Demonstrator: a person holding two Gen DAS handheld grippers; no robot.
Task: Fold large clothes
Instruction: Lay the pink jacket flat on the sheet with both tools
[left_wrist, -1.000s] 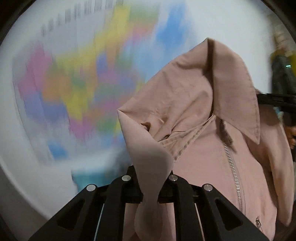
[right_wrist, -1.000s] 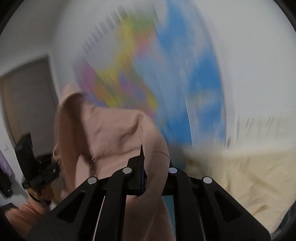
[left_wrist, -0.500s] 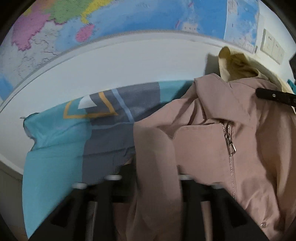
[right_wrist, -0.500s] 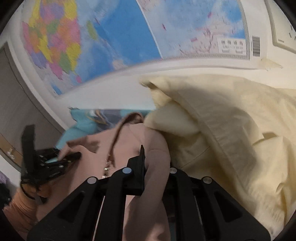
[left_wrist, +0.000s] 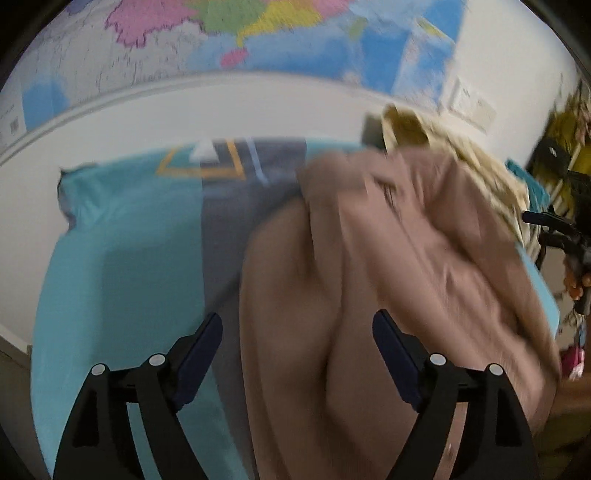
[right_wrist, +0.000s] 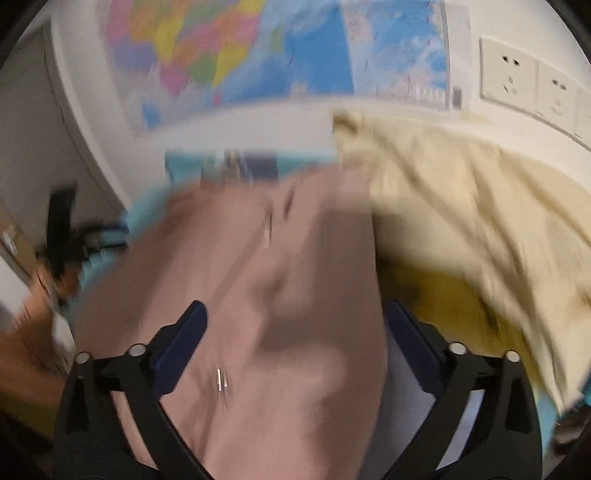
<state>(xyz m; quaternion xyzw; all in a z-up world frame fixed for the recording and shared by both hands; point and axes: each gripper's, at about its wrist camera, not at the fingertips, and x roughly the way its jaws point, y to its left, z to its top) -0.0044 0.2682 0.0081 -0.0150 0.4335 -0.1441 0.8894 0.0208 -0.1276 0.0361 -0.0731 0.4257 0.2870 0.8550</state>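
Note:
A dusty-pink zip jacket (left_wrist: 388, 266) lies crumpled on a teal and grey bedsheet (left_wrist: 122, 258). My left gripper (left_wrist: 297, 332) hangs over its near part with jaws opening wide; the cloth lies between the fingers but the pads do not press it. In the right wrist view the same pink jacket (right_wrist: 258, 295), blurred, fills the middle, its zip running up the centre. My right gripper (right_wrist: 295, 325) is there with jaws opening wide, cloth loose between them. The other gripper (right_wrist: 62, 229) shows blurred at the left edge of that view.
A pale yellow garment (right_wrist: 461, 206) is heaped at the right of the jacket against the wall. A coloured world map (left_wrist: 258, 33) and wall sockets (right_wrist: 532, 85) are on the white wall behind the bed. A door (right_wrist: 26, 147) stands at the far left.
Both grippers came down from in front of the map to the bed and let go of the jacket, which was held up and now lies on the sheet. Both sets of jaws went from shut to wide.

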